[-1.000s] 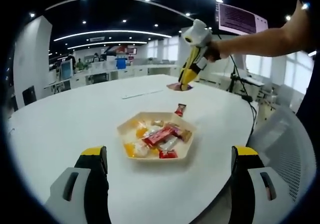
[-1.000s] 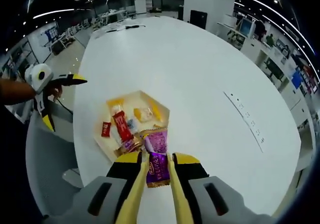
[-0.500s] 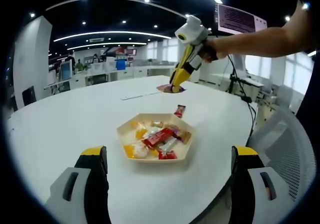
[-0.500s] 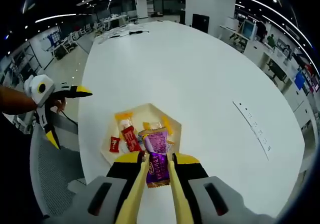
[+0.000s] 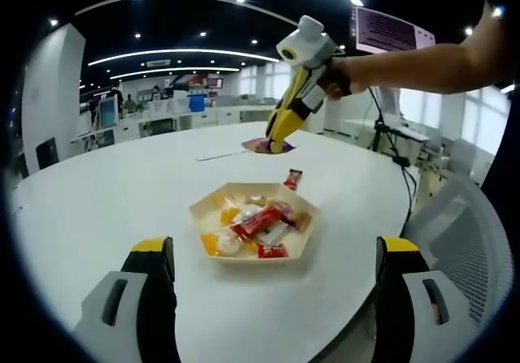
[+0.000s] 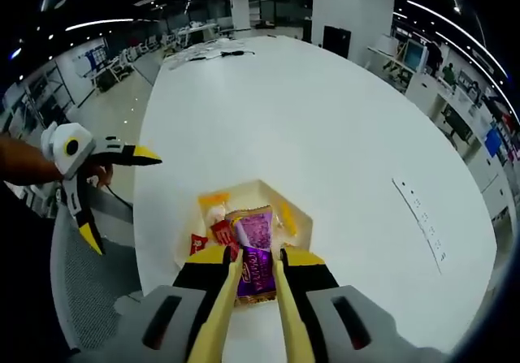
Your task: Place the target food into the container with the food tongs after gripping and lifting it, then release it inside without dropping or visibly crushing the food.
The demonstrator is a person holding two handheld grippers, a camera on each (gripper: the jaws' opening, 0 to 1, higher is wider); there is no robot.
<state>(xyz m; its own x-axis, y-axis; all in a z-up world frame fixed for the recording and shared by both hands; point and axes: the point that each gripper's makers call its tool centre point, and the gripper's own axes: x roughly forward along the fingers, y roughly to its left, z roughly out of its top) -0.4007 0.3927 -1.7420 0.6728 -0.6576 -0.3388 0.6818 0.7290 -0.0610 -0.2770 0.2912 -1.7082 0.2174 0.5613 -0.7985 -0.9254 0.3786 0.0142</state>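
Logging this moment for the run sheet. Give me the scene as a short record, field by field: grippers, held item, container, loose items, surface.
right gripper: right gripper shut on purple packet, held in the air above the table
left gripper: left gripper open, holding nothing, low at the table's near edge
container: pale hexagonal tray holding wrapped snacks, among them a red wrapper
loose item: small red packet on the table beside the tray's far side
surface: white table
task state: purple packet not yet released into tray
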